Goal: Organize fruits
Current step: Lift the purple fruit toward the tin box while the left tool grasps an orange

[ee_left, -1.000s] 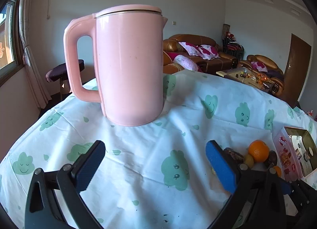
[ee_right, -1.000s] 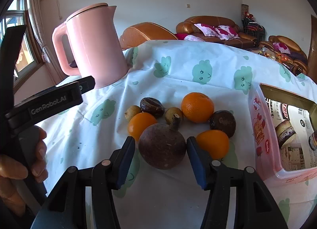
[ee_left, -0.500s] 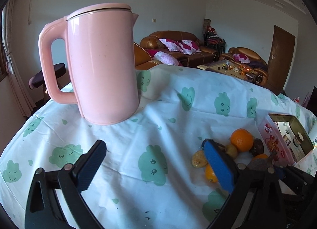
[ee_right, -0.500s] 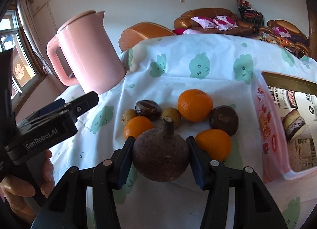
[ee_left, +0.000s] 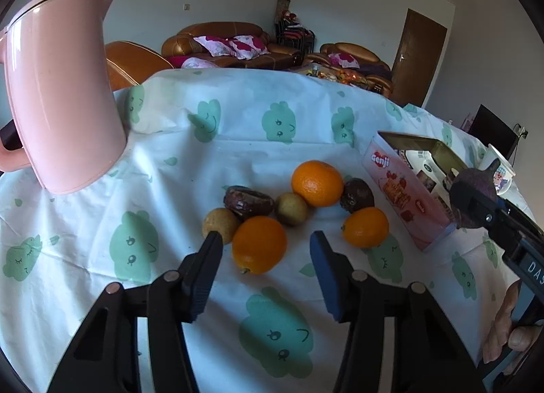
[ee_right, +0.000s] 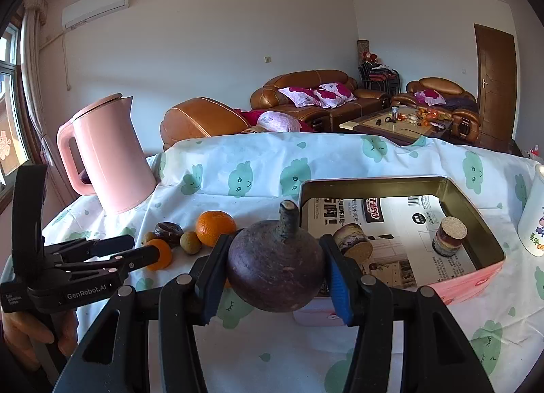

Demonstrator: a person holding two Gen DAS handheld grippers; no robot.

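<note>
The pink tin [ee_right: 476, 277] sits open on my desk [ee_right: 272, 359], lined with printed paper, and it holds two small cork-topped jars: one jar [ee_right: 448, 236] stands upright toward the right wall, the other jar [ee_right: 353, 243] lies tilted near the left wall, just behind my right tool's finger. No fruit is in the tin yet. A white cup [ee_right: 533, 216] stands just right of it, and the pink kettle [ee_left: 61, 86] is well apart at the far left.

My right tool [ee_right: 275, 270] is clamped on the mangosteen [ee_right: 275, 270], stem pointing up, lifted off the cloth and held in front of the tin's near left corner. From the left view the same mangosteen [ee_left: 476, 195] shows beside the tin [ee_left: 408, 195], with my right hand [ee_left: 506, 325] gripping the handle below.

My left tool [ee_left: 265, 243] has its fingers apart and holds nothing, hanging low over the desk with an orange [ee_left: 260, 245] between the tips, not touched. The rest of the fruit lies in a loose cluster just beyond: a big orange [ee_left: 318, 183], a small orange [ee_left: 365, 226], two brownish round fruits [ee_left: 290, 207] [ee_left: 219, 224], a date [ee_left: 248, 200] and a dark passion fruit [ee_left: 357, 194]. My left hand [ee_right: 37, 335] wraps the handle at the lower edge.
</note>
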